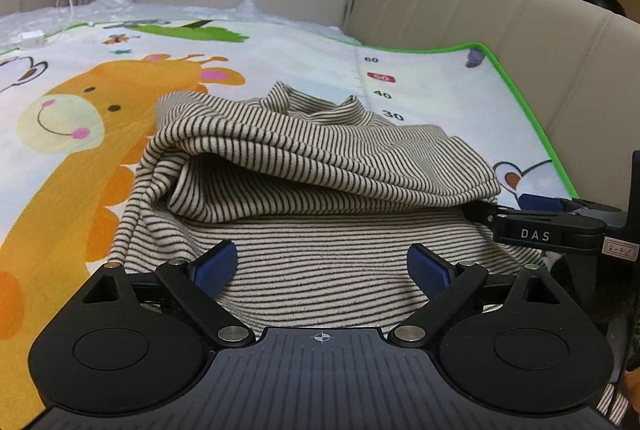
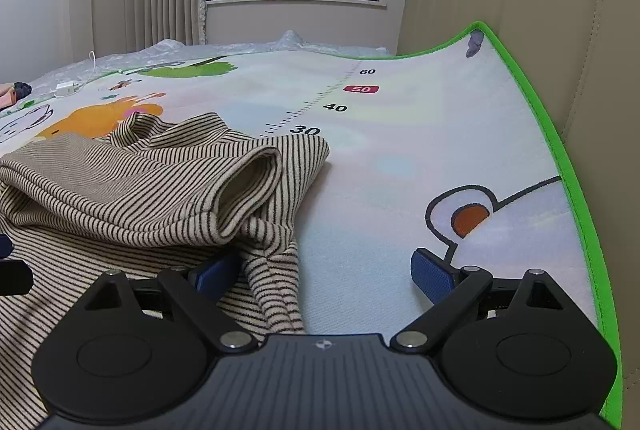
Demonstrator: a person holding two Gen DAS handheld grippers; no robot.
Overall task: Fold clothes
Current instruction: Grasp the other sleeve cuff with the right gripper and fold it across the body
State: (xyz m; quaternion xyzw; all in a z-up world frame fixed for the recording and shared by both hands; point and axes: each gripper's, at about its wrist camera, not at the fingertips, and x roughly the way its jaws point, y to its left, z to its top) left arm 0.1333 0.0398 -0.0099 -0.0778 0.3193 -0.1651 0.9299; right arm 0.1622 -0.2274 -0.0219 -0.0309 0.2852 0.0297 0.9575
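My left gripper (image 1: 320, 270) hangs open over the near hem of the striped top (image 1: 304, 166), bunched on the mat (image 1: 440, 82). My right gripper (image 2: 326, 270), also open, straddles its right edge, nearer the loose sleeve.

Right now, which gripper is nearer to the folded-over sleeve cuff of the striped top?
Right. The right gripper sits just below the sleeve cuff, its left finger under it; the left gripper is over the shirt's flat body.
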